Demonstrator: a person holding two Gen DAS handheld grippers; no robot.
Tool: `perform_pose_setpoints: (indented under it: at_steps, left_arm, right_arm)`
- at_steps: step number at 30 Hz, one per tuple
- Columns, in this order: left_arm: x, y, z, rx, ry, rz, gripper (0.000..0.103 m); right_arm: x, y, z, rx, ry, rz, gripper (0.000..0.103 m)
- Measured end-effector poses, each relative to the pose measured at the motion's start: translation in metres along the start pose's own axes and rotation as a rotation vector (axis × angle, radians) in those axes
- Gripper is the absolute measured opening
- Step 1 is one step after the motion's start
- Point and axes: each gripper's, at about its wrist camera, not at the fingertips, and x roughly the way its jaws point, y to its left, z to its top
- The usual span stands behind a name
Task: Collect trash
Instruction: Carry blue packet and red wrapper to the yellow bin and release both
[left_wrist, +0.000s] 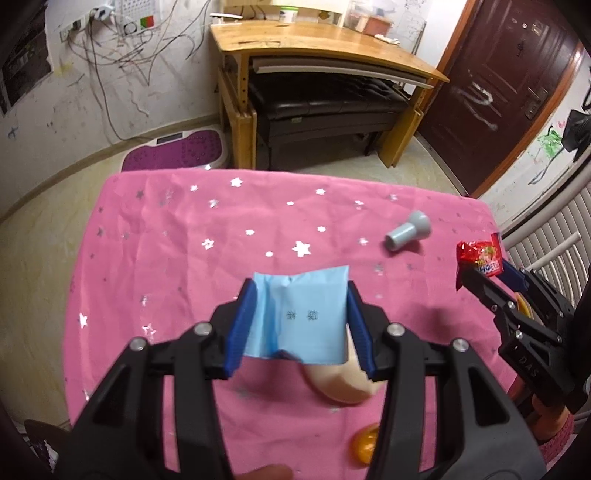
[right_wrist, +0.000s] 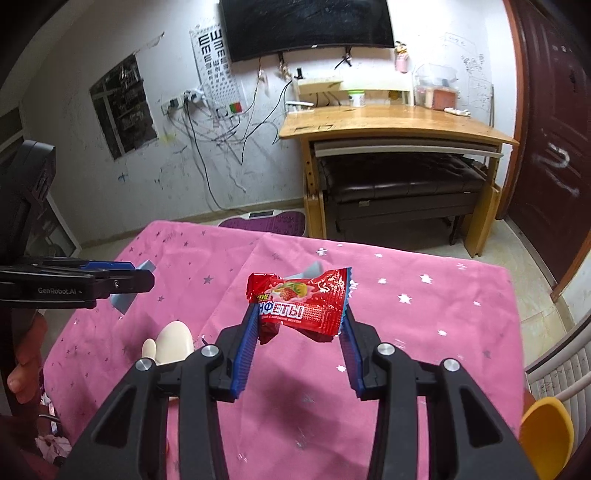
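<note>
Left wrist view: left gripper (left_wrist: 300, 317) pinches light-blue paper packet (left_wrist: 299, 317) above pink star-print tablecloth (left_wrist: 184, 236); right gripper (right_wrist: 299, 325) clamps red candy wrapper (right_wrist: 299, 304); orange bowl (right_wrist: 546, 428) at table's edge, contents unseen.

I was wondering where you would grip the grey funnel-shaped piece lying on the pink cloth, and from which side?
Grip the grey funnel-shaped piece across its straight cylindrical stem, coming from above with the fingers either side of the stem. It lies tipped on its side on the pink cloth, so the stem's parallel walls give the pads a steady hold, while the flared end would probably slip. Both grippers currently hold wrappers.
</note>
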Motion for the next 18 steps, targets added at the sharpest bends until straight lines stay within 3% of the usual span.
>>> perform_pose_setpoints:
  at_steps: [10, 18]
  left_arm:
    - [-0.013, -0.066, -0.001, 0.108, -0.026, -0.002, 0.046]
    - [-0.008, -0.144, -0.007, 0.232, -0.020, -0.042, 0.046]
  right_arm:
    - [-0.057, -0.052, -0.025, 0.101, -0.089, -0.039, 0.036]
    - [-0.102, -0.112, -0.063, 0.212, -0.141, -0.120, 0.036]
